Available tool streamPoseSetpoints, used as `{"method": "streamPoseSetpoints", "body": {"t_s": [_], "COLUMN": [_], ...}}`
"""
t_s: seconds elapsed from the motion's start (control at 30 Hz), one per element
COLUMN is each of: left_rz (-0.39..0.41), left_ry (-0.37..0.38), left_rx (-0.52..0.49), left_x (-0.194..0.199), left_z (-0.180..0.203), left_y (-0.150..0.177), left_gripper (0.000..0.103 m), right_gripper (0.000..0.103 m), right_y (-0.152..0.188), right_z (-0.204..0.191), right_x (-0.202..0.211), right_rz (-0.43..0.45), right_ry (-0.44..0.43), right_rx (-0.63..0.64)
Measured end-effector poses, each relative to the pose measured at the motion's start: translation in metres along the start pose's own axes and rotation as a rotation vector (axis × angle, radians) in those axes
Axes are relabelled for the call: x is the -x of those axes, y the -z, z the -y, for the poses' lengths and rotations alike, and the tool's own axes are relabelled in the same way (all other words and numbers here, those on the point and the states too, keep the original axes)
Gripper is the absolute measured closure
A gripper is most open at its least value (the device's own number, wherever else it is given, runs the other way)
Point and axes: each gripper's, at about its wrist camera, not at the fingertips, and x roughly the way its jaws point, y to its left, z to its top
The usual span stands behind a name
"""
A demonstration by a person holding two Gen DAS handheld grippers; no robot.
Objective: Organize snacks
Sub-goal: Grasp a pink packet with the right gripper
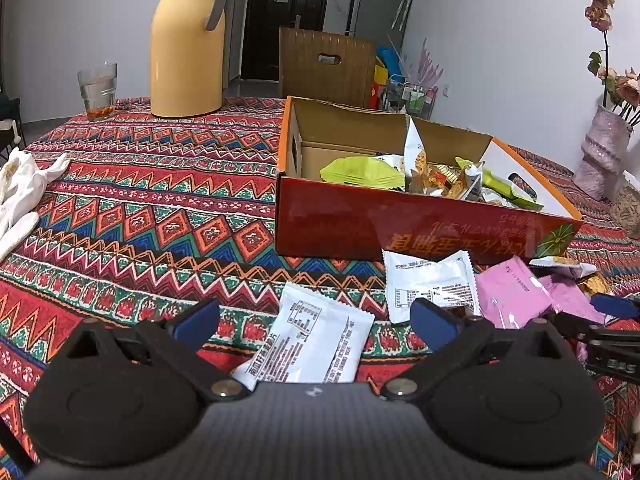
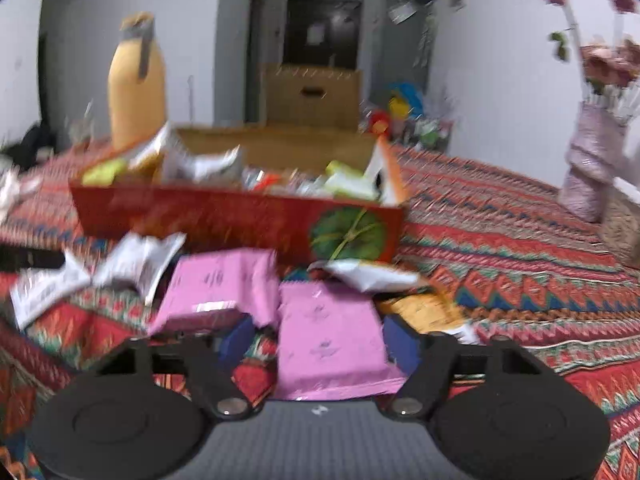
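Your right tongs [image 2: 320, 340] stand spread around a pink packet [image 2: 332, 344] on the worktop [image 2: 500, 240]; through the blur, the pads seem clear of it. Its long axis runs toward the red box [image 2: 240, 216]. Your left tongs [image 1: 316, 320] gape wide over a white packet [image 1: 312, 340], holding nothing.

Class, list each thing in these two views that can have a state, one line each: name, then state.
red box: open, partly filled with snacks
glass: upright, some liquid inside
yellow jug: upright
left gripper: open over a white packet
right gripper: open, pink packet between fingers
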Motion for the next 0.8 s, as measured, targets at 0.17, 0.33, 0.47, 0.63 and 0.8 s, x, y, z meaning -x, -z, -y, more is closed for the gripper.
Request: {"method": "streamPoseSetpoints", "body": {"t_s": [0.17,0.33,0.47,0.63,0.8], "left_rz": [-0.003,-0.005,-0.008,-0.009,-0.008], "left_ry": [0.003,0.005,0.003,0.004,0.005], "left_rx": [0.003,0.005,0.006,0.007,0.008], "left_x": [0.0,-0.001,-0.001,-0.001,-0.001], "left_z": [0.0,-0.001,0.0,-0.001,-0.001], "left_y": [0.0,0.001,0.001,0.001,0.0], "left_gripper": [0.0,0.0,0.0,0.0,0.0], "right_gripper": [0.034,0.037,0.03,0.0,0.0], "right_y": [-0.006,-0.008,-0.01,-0.007,-0.004], "right_z": [0.0,0.013,0.024,0.032,0.031], "right_x": [-0.011,-0.02,-0.026,-0.036,-0.037], "right_rz": [-0.023,-0.066,-0.096,-0.131,-0.109], "right_ry": [0.014,-0.016,-0.057,-0.066,-0.062], "right_rx": [0.027,-0.013,-0.057,-0.086,-0.088]}}
